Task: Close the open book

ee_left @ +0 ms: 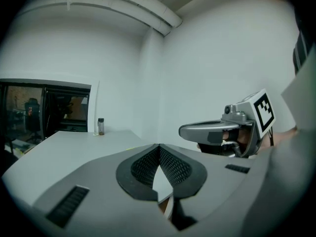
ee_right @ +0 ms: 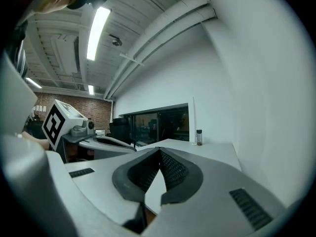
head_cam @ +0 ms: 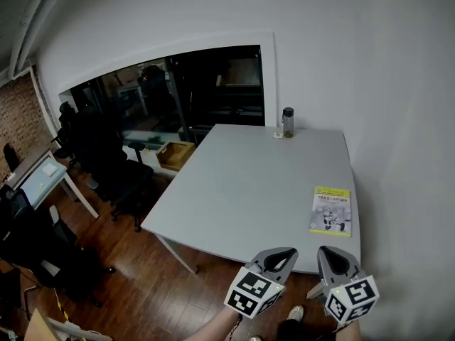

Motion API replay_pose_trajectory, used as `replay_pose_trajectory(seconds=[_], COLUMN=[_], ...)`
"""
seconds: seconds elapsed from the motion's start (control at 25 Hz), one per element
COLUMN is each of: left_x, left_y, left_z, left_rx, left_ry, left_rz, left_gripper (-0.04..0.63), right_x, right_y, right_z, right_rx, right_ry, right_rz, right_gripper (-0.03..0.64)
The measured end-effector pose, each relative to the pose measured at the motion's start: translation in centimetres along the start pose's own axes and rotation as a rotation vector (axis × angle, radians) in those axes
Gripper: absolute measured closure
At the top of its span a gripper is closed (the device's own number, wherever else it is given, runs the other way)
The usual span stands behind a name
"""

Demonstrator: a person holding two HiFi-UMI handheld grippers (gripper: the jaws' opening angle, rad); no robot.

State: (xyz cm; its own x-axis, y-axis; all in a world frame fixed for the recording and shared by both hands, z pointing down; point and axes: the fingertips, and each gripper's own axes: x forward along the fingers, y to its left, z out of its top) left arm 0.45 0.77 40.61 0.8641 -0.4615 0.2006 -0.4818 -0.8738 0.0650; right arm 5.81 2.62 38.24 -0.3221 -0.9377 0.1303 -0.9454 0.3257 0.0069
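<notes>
Head view: book [head_cam: 331, 210] is seen closed on worktop [head_cam: 242, 190]. Left claw [head_cam: 284, 254] and right claw [head_cam: 327, 253] are pressed together, empty. Task is judged done; no further move is needed.

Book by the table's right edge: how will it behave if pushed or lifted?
The book looks thin and soft-covered, so it would probably sag if lifted by a corner. Flat on the smooth table, it should slide, not tip. Near the edge, an outward push may drop it.
</notes>
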Motion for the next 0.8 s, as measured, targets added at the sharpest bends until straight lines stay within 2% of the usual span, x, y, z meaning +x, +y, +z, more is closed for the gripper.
replay_pose_trajectory(seconds=[0.8], left_x=[-1.5], left_y=[-1.7], left_z=[0.5], left_rx=[0.023], left_ry=[0.001], left_rz=[-0.023], left_gripper=[0.591], right_x=[-1.8], right_y=[1.5], right_z=[0.2], right_rx=[0.012], right_ry=[-0.015], right_rz=[0.001], right_gripper=[0.613])
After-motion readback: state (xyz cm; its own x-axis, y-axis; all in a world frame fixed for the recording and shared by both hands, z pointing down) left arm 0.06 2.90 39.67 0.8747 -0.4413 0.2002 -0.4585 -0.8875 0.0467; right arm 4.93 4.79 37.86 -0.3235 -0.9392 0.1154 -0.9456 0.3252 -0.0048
